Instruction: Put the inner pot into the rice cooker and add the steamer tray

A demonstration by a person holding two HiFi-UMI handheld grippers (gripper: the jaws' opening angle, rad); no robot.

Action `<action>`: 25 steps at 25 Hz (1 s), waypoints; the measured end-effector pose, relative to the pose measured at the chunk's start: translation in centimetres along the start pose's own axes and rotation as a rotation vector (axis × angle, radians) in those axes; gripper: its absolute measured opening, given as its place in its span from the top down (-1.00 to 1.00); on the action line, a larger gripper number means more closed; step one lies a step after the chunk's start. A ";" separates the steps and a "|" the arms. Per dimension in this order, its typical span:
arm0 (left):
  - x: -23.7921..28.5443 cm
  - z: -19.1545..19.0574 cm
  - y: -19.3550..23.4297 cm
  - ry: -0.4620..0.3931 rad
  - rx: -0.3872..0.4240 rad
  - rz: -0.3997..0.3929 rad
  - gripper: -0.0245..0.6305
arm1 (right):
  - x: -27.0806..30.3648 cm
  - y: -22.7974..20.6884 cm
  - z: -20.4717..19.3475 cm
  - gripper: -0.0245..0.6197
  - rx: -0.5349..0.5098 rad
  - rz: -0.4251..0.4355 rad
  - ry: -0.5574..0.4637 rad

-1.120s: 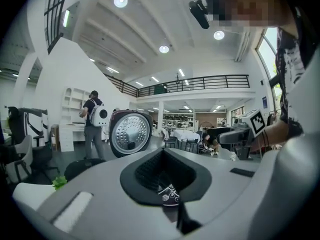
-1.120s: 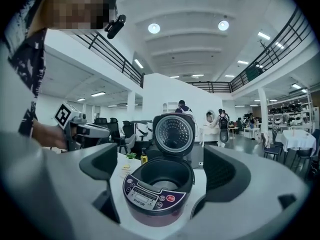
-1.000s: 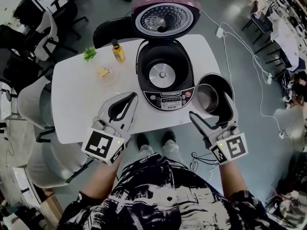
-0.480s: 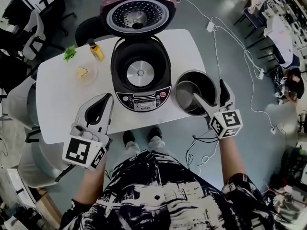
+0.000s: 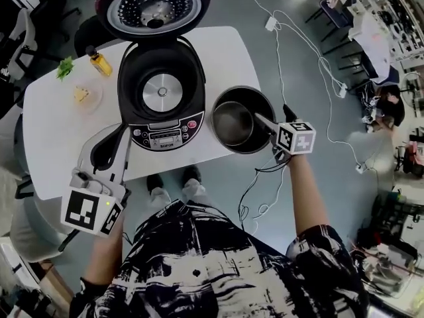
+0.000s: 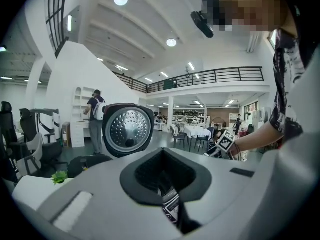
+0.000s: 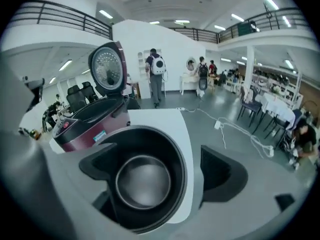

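The open rice cooker (image 5: pixel 159 91) stands on the white table (image 5: pixel 222 52), lid (image 5: pixel 154 5) up and its cavity empty. The dark inner pot (image 5: pixel 255 101) sits to its right at the table's edge, with a silvery round piece (image 5: pixel 232 123) inside; I cannot tell what that piece is. My right gripper (image 5: pixel 270 114) is open, its jaws astride the pot's (image 7: pixel 150 139) near wall, one inside and one outside. In the right gripper view the gripper (image 7: pixel 165 176) looks down into the pot. My left gripper (image 5: pixel 121 132) is shut and empty, just before the cooker's control panel (image 5: pixel 162 136). In its own view, the left gripper (image 6: pixel 162 156) faces the lid (image 6: pixel 127 130).
A yellow bottle (image 5: pixel 101 63), a green sprig (image 5: pixel 66 67) and a small plate with food (image 5: pixel 83 97) lie at the table's far left. White cables (image 5: pixel 298 45) run over the floor to the right. Chairs (image 5: pixel 20 35) stand left of the table.
My right gripper has moved forward from the table's front edge onto the inner pot's rim. The left gripper has stayed shut in front of the cooker, dropping back slightly.
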State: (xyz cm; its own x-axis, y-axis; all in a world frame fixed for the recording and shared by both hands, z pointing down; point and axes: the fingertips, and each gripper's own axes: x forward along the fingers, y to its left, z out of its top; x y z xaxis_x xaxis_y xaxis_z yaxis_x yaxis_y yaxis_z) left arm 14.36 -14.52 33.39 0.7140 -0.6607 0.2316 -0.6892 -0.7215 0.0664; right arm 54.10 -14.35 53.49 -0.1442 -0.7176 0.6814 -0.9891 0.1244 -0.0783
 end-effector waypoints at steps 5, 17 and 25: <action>1.7 0.1 -1.2 0.005 0.014 -0.036 0.91 | 3.0 -1.3 -2.8 -0.60 0.153 0.054 0.149; 4.3 -0.3 -3.8 0.030 0.024 -0.119 0.91 | 6.3 -3.2 -8.5 -0.50 0.274 0.020 0.379; 5.0 -0.6 -4.3 0.040 0.025 -0.143 0.91 | 6.3 -3.6 -11.3 0.59 0.209 -0.031 0.566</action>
State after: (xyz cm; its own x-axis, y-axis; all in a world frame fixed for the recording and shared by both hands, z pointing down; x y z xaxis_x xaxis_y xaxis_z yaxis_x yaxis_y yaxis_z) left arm 20.83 -14.65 34.87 0.7988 -0.5425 0.2601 -0.5772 -0.8129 0.0774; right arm 57.04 -11.54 66.32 -0.1342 -0.2355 0.9626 -0.9856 -0.0690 -0.1543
